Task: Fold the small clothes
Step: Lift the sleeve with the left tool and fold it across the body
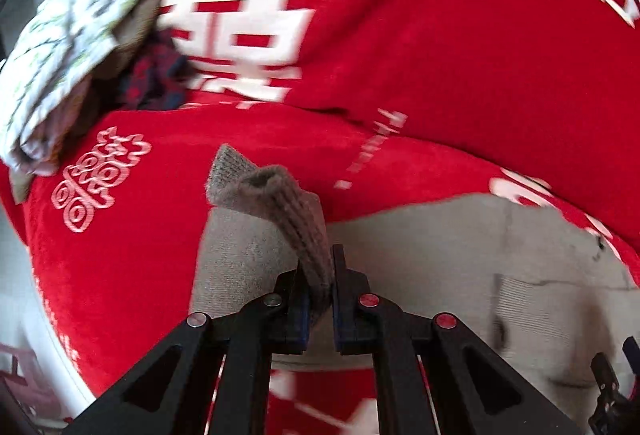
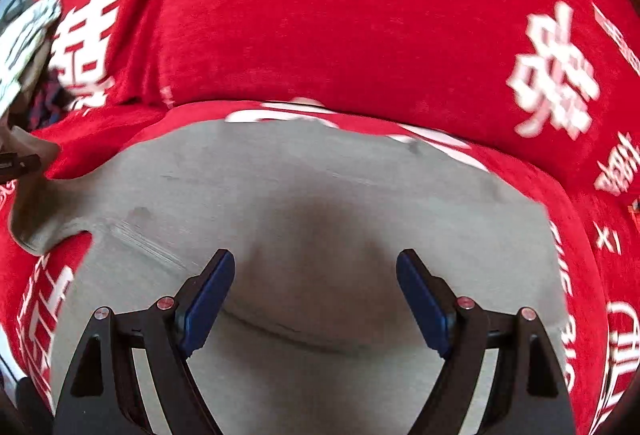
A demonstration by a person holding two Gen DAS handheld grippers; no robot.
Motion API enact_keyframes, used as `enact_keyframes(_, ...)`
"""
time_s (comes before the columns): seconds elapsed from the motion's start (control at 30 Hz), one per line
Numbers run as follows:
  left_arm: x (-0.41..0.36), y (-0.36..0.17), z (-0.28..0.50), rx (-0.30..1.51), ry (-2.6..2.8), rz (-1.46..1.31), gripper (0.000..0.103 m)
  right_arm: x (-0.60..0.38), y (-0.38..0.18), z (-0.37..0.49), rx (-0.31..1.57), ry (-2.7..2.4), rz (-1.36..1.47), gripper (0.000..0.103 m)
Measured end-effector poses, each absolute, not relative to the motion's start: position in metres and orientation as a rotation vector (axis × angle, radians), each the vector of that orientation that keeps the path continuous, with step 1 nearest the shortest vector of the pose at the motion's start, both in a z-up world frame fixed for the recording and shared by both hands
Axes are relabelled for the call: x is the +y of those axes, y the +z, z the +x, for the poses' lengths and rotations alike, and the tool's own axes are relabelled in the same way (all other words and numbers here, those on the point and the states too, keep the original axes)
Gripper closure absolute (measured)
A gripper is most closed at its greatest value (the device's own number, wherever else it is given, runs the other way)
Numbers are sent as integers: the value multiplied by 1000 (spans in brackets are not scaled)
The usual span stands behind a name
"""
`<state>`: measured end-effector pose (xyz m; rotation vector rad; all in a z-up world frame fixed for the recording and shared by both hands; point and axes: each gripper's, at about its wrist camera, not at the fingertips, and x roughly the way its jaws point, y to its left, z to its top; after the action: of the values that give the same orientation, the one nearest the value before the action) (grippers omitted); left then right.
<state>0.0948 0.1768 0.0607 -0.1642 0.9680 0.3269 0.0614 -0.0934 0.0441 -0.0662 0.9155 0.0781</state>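
On the red blanket with white signs, a grey garment is spread flat. One ribbed edge of it is pinched and lifted by the left gripper, whose fingers are closed narrow on the cloth. Above the garment the right gripper is held with fingers wide apart and nothing between them. At far left a patterned cloth is seen.
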Motion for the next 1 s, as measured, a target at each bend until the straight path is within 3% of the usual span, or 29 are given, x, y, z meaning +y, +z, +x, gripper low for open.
enact_keyframes(0.37, 46, 76, 108, 978, 225, -8, 94, -175, 16, 35, 961, 8, -18, 17)
enact_keyframes(1.0, -118, 94, 105, 957, 69, 155, 94, -276, 30, -3, 895, -83, 74, 17)
